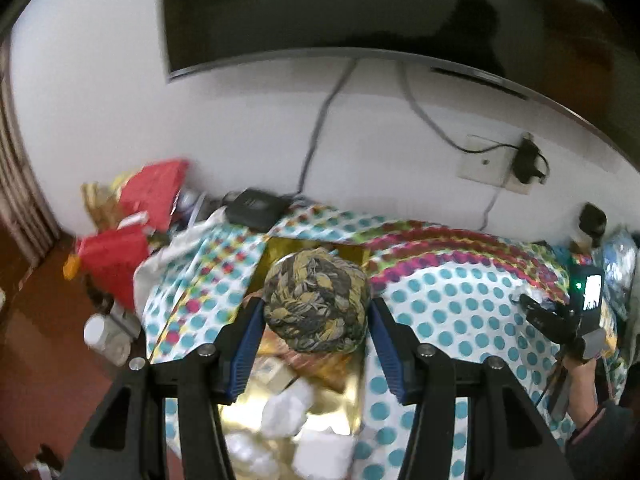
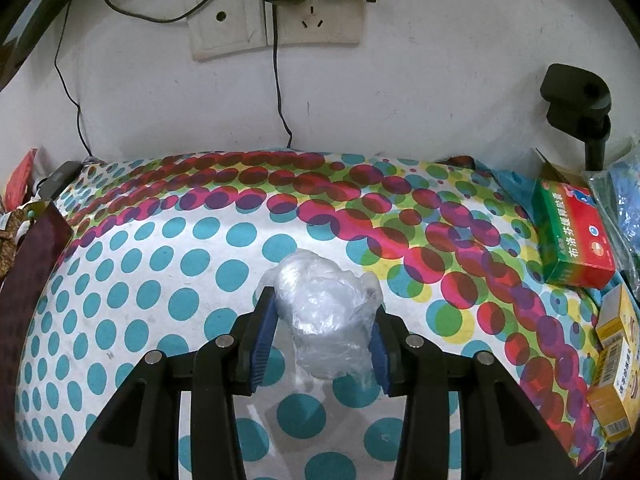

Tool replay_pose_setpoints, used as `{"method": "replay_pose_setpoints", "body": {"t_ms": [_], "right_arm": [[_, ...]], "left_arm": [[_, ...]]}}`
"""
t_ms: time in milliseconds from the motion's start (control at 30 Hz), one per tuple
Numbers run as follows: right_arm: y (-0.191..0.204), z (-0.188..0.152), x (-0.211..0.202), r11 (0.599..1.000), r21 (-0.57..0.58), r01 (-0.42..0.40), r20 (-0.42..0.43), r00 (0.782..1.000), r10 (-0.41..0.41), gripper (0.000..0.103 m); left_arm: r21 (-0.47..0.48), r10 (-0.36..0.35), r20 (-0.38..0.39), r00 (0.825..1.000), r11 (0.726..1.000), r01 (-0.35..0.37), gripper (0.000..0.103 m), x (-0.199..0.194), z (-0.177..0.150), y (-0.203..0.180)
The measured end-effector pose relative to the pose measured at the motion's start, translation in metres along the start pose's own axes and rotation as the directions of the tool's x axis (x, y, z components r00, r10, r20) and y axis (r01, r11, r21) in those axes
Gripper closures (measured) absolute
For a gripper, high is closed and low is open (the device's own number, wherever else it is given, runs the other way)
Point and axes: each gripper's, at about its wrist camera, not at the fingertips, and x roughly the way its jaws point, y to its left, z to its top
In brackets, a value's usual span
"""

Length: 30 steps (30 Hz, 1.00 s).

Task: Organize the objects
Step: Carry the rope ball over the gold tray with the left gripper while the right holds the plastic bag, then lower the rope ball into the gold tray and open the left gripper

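Left gripper (image 1: 316,320) fingers clamped on braided fabric ball (image 1: 318,300), ball lifted over gold box (image 1: 316,412) near tabletop's left edge. Right gripper (image 2: 324,328) fingers narrow, pinching crumpled clear plastic bag (image 2: 328,316) over middle of dotted tablecloth (image 2: 160,280). Risk: soft ball squeezes out, lands among white foam pieces (image 1: 288,408); slick bag slips from light pinch.

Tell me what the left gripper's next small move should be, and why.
Probably lower the fabric bundle into the open gold box below: the left gripper holds it above the box, which already contains white packing pieces.
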Motion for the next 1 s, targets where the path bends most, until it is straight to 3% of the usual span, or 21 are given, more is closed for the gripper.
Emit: {"method": "replay_pose_setpoints", "body": {"t_ms": [200, 600, 1000], "right_arm": [[0.002, 0.002, 0.001, 1.000, -0.007, 0.005, -0.008, 1.000, -0.005, 0.063], [0.003, 0.000, 0.005, 1.000, -0.017, 0.020, -0.027, 0.999, -0.020, 0.063], [0.004, 0.005, 0.005, 0.999, -0.034, 0.038, -0.032, 0.999, -0.039, 0.063]], "left_arm": [[-0.039, 0.051, -0.069, 0.996, 0.998, -0.054, 0.049, 0.012, -0.025, 0.036], [-0.097, 0.028, -0.211, 0.977, 0.994, -0.050, 0.049, 0.061, -0.078, 0.051], [-0.106, 0.040, -0.263, 0.964, 0.992, -0.070, 0.049, 0.084, -0.101, 0.063]]}}
